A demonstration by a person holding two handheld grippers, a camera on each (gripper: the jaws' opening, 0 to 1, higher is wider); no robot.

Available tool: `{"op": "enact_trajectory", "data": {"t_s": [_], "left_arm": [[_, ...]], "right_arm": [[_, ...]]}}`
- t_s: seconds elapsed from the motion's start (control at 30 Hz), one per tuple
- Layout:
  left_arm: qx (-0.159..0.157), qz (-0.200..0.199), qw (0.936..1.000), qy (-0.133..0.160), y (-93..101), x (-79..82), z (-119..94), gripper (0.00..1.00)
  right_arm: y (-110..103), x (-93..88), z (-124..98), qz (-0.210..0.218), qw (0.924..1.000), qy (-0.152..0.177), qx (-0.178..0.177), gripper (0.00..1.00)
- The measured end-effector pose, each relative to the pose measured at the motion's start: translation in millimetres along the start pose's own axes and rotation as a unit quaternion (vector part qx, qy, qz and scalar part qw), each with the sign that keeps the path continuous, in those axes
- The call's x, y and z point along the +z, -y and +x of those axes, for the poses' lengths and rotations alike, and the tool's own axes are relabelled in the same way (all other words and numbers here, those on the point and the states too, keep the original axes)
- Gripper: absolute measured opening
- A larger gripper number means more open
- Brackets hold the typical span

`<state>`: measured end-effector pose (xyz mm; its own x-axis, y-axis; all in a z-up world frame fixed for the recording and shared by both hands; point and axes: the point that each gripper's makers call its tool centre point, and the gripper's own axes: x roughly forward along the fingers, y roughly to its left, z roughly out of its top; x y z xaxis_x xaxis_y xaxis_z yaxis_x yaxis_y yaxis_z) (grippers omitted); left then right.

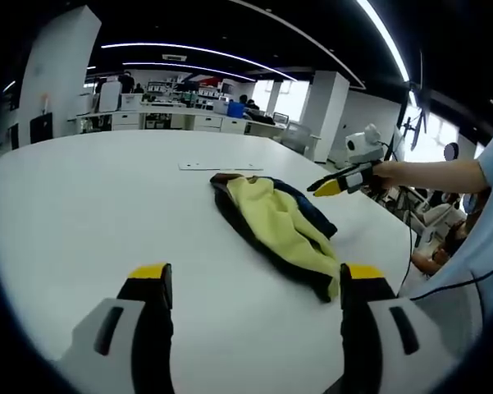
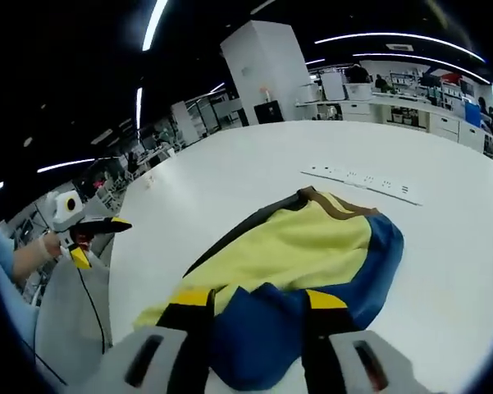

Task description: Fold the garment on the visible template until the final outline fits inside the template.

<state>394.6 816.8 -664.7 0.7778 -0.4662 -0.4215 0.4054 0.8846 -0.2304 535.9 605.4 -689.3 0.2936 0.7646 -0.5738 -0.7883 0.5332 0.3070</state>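
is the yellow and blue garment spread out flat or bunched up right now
Bunched up. The garment lies in a rumpled heap on the white table, yellow lining showing, blue and dark edges folded over.

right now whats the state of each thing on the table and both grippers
garment: bunched in a loose heap, yellow lining up, not folded flat
left gripper: open, empty, off the garment
right gripper: open, jaws over the garment's blue edge, no clear grip
white strip: flat on the table, beyond the garment
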Motion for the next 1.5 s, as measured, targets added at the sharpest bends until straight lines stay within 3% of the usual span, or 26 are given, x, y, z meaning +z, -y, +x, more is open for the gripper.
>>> {"op": "enact_trajectory", "data": {"t_s": [0.23,0.7,1.03,1.17,1.4,1.5], "left_arm": [[-0.005,0.005,1.0000,-0.001,2.1,3.1,2.0,0.82],[-0.008,0.005,0.9999,-0.009,-0.9,-3.6,-0.4,0.83],[-0.021,0.003,0.9997,-0.010,2.3,-9.9,-1.5,0.83],[-0.022,0.002,0.9997,-0.011,5.8,-11.9,-2.8,0.83],[-0.025,0.000,0.9997,-0.008,9.3,-13.7,-4.0,0.82],[-0.025,-0.002,0.9996,-0.009,9.3,-15.0,-3.4,0.82]], "right_arm": [[12.3,-14.5,-7.1,0.014,0.9998,-0.003,-0.012,0.46],[27.8,-45.2,-1.3,0.041,0.9985,-0.023,-0.029,0.40],[36.9,-57.3,10.2,0.084,0.9953,-0.016,-0.046,0.26],[35.4,-54.3,13.3,0.106,0.9935,-0.003,-0.041,0.24],[33.0,-55.0,13.9,0.119,0.9921,-0.001,-0.040,0.01],[33.1,-54.4,7.8,0.130,0.9908,0.006,-0.040,0.00]]}}
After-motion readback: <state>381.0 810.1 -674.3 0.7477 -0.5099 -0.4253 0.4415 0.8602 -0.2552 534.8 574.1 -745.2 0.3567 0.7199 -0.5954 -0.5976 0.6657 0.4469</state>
